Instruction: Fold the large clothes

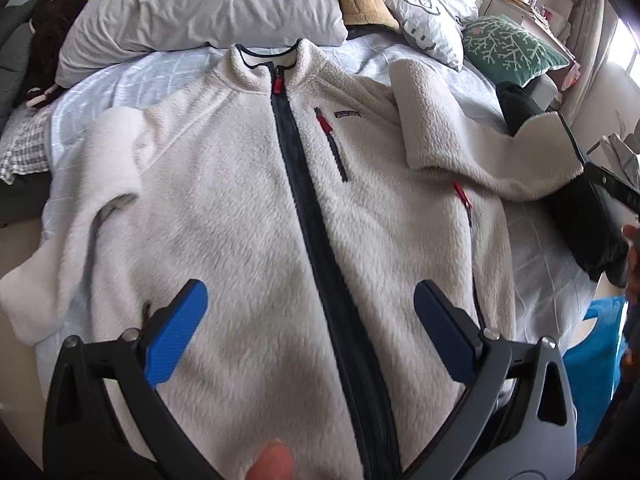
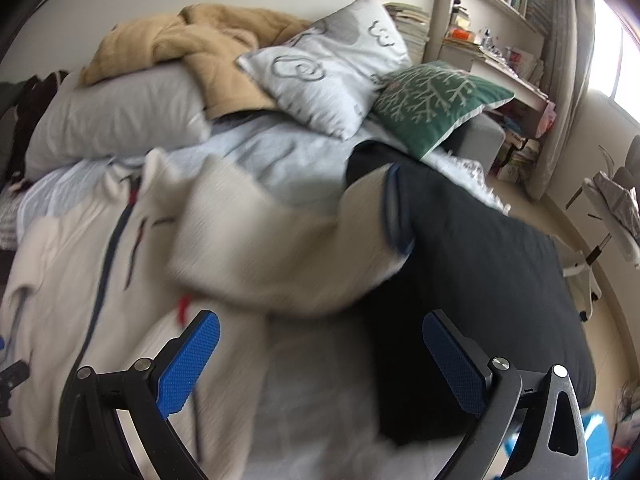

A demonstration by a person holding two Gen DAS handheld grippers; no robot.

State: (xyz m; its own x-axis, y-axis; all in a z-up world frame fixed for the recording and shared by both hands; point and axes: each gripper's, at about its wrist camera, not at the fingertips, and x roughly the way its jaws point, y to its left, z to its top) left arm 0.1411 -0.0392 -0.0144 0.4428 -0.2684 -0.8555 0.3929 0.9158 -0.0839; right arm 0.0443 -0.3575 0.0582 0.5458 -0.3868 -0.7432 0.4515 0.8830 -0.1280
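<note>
Nearest in the left wrist view, the left gripper (image 1: 310, 318) hangs over the lower front of a cream fleece zip-up jacket with a navy zipper (image 1: 248, 208), its blue-padded jaws spread wide with nothing between them; one blue pad (image 1: 176, 332) sits left of the zipper line and the other right of it. A fingertip (image 1: 270, 462) shows at the bottom edge of that view.

The jacket lies front-up on the bed with pale blue checked sheets (image 1: 532, 256), hem toward the foot edge, collar toward the pillows. Its navy zipper runs straight up the middle to a red pull at the collar. The sleeve on the bed's right side (image 1: 460, 140) is folded in and lies partly across the chest, its navy-trimmed cuff reaching the right edge.

In the right wrist view, the right gripper (image 2: 320, 360) is also wide open and holds nothing. It hovers above the jacket's right side, just short of the blurred sleeve (image 2: 288, 248). Beside the sleeve, along the bed's right edge, lies a folded black garment (image 2: 480, 280).

At the head edge rest a grey pillow (image 1: 208, 8), a tan fleece blanket (image 2: 192, 40), a white patterned cushion (image 2: 332, 80) and a green cushion with a pale branch print (image 2: 432, 100).
</note>
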